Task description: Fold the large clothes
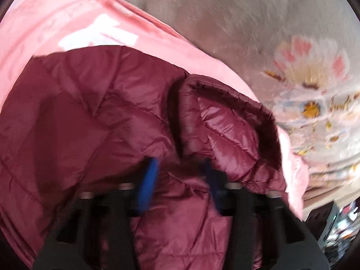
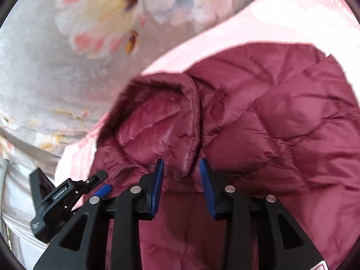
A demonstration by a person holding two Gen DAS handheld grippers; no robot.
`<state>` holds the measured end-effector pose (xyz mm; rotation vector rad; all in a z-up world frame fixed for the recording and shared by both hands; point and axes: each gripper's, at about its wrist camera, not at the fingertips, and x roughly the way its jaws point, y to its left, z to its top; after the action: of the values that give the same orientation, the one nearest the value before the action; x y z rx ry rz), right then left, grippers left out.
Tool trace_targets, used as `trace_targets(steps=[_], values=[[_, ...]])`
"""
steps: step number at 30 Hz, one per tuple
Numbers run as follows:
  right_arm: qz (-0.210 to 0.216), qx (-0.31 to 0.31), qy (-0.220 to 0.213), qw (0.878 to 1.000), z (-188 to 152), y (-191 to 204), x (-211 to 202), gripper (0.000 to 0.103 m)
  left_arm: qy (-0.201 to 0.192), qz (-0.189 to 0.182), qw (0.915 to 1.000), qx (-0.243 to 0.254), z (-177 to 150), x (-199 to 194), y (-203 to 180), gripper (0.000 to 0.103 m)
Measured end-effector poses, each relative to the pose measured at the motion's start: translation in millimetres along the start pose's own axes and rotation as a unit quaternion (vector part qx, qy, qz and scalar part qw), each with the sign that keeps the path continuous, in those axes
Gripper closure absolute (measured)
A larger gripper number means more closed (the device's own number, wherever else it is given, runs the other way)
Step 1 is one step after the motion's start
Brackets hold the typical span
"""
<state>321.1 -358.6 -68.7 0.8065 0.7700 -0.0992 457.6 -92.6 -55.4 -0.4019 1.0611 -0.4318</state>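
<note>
A maroon quilted puffer jacket (image 1: 94, 117) lies on a pink blanket (image 1: 67, 18) and fills most of both views. Beside the body, a sleeve with a dark cuff opening (image 1: 227, 121) lies folded over it. My left gripper (image 1: 180, 175) is blurred, and jacket fabric bulges between its blue pads (image 1: 148, 184). In the right wrist view the same jacket (image 2: 281, 117) shows its sleeve (image 2: 157, 121), and a fold of it runs down between the pads of my right gripper (image 2: 181, 180), which is shut on it. The left gripper (image 2: 102, 183) appears at the lower left by the jacket's edge.
The pink blanket (image 2: 281, 18) lies over a grey bedspread with large pink and white flowers (image 1: 310, 67) (image 2: 101, 11). The bed's edge and some dark clutter (image 1: 333, 220) show at the lower right of the left wrist view.
</note>
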Motion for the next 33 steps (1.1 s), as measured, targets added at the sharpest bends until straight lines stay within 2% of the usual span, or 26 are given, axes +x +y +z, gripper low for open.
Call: trace_targets(steps=[1,4,6,8,11,13,14,16,17,18,22,25,27,29,31,33], values=[[0.001,-0.01,-0.008,1.0,-1.2,1.4,-4.2,0.091,0.003,0.009,0.9998,0.018,-2.2,2.5,-2.4,0.102],[-0.003,-0.04,-0.043,0.998,-6.2,4.7,-22.9,0.094,-0.011,0.035,0.9983,0.046,-4.8,4.4,1.1,0.103],[-0.038,-0.054,-0.022,0.998,-11.6,-1.7,-11.4,0.094,-0.01,0.051,0.9973,0.051,-10.8,11.2,9.8,0.103],[-0.057,-0.062,0.003,0.996,-18.1,-9.4,7.0,0.096,-0.004,0.047,0.9979,0.044,-14.1,16.9,19.4,0.103],[-0.062,-0.078,0.003,0.995,-18.3,-6.4,5.6,0.096,-0.015,0.045,0.998,0.043,-15.0,9.2,15.3,0.103],[-0.057,-0.075,0.008,0.995,-13.9,-4.5,0.2,0.09,-0.03,0.009,0.999,0.031,-10.3,-6.4,10.0,0.103],[-0.055,-0.072,0.001,0.996,-11.2,-2.9,-7.5,0.089,-0.038,-0.006,0.9989,0.026,-7.3,-14.7,8.8,0.101],[-0.044,-0.067,-0.026,0.996,-4.3,3.0,-23.4,0.088,-0.055,-0.025,0.9978,0.03,3.6,-28.5,-2.3,0.086],[-0.036,-0.061,-0.046,0.996,1.4,6.6,-33.4,0.087,-0.062,-0.027,0.9972,0.032,9.2,-31.6,-6.9,0.07],[-0.025,-0.053,-0.065,0.996,6.3,10.0,-41.7,0.087,-0.071,-0.029,0.9966,0.031,17.9,-33.6,-13.0,0.066],[0.023,-0.013,-0.108,0.994,45.5,20.7,-48.5,0.086,-0.087,-0.038,0.9955,0.001,50.3,-25.2,-24.2,0.066],[0.019,-0.001,-0.131,0.991,72.6,28.2,-38.1,0.086,-0.084,-0.042,0.9953,-0.023,73.5,-6.6,-26.6,0.066],[0.005,-0.003,-0.122,0.993,86.0,27.2,-21.6,0.086,-0.076,-0.043,0.9956,-0.033,81.1,1.7,-22.3,0.067],[-0.018,-0.022,-0.099,0.995,89.8,29.3,-3.6,0.086,-0.057,-0.024,0.9979,-0.021,81.1,19.5,-20.6,0.067],[-0.05,-0.089,-0.057,0.993,80.7,33.4,17.1,0.087,-0.038,0.0,0.9993,0.003,73.6,34.3,-17.6,0.069],[-0.076,-0.139,-0.05,0.986,66.7,35.4,22.3,0.087,-0.03,0.025,0.9987,0.032,63.0,42.9,-12.1,0.074]])
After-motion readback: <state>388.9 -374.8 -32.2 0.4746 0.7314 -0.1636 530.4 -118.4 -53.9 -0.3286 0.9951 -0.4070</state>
